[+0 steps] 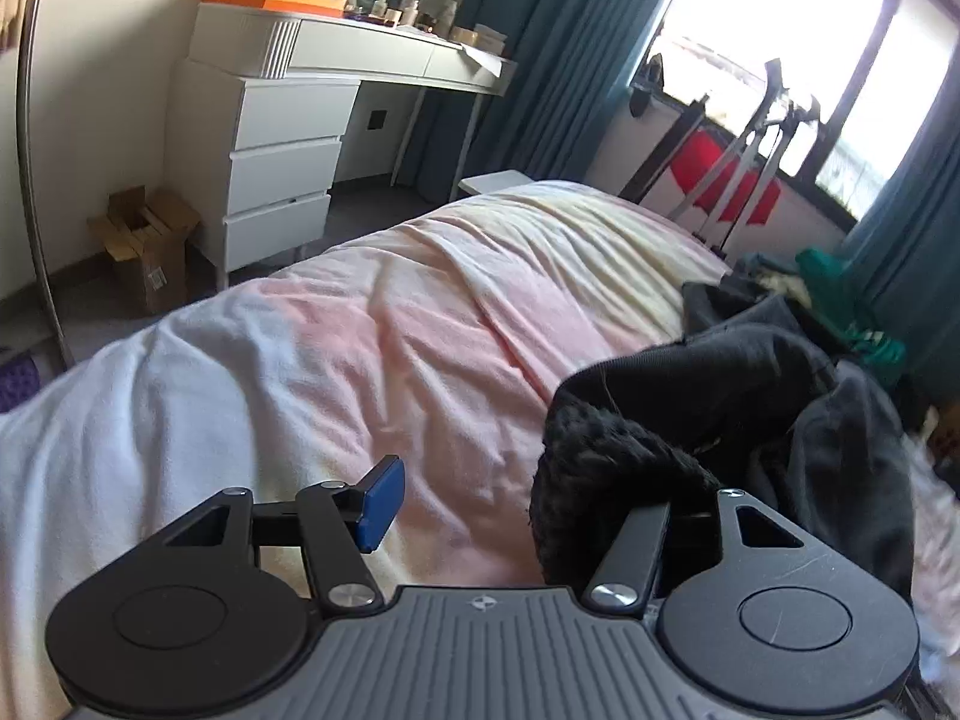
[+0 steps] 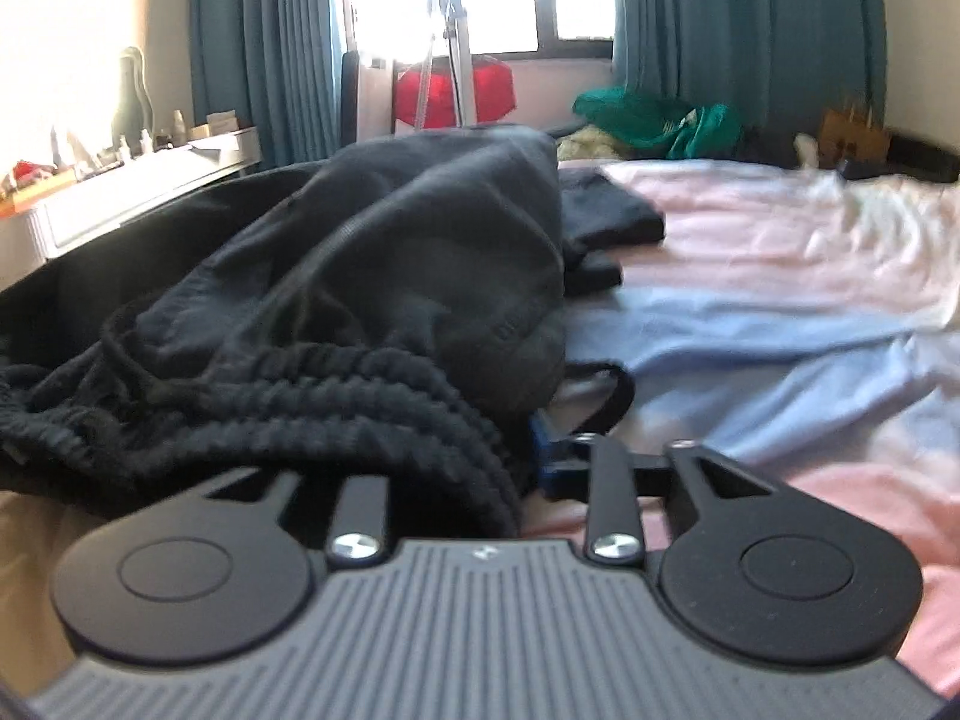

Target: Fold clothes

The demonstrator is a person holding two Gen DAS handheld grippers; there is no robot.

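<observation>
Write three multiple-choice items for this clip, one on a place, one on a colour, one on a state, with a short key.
1. Where does the black garment lie in the left wrist view?
A. On the bed, right of the gripper's centre
B. On the white dresser
C. On the floor by the cardboard box

2. What colour are the curtains?
A. Red
B. Teal
C. White

3. How do the left gripper fingers stand?
A. Pressed together on the sheet
B. Spread apart, blue pad bare on one side, garment over the other
C. Out of view

Key: 1 A, the dark heap rests on the pink and white bedding at right. 2 B, teal drapes frame the window. 3 B, a wide gap separates the fingers, and the blue pad touches nothing.
</observation>
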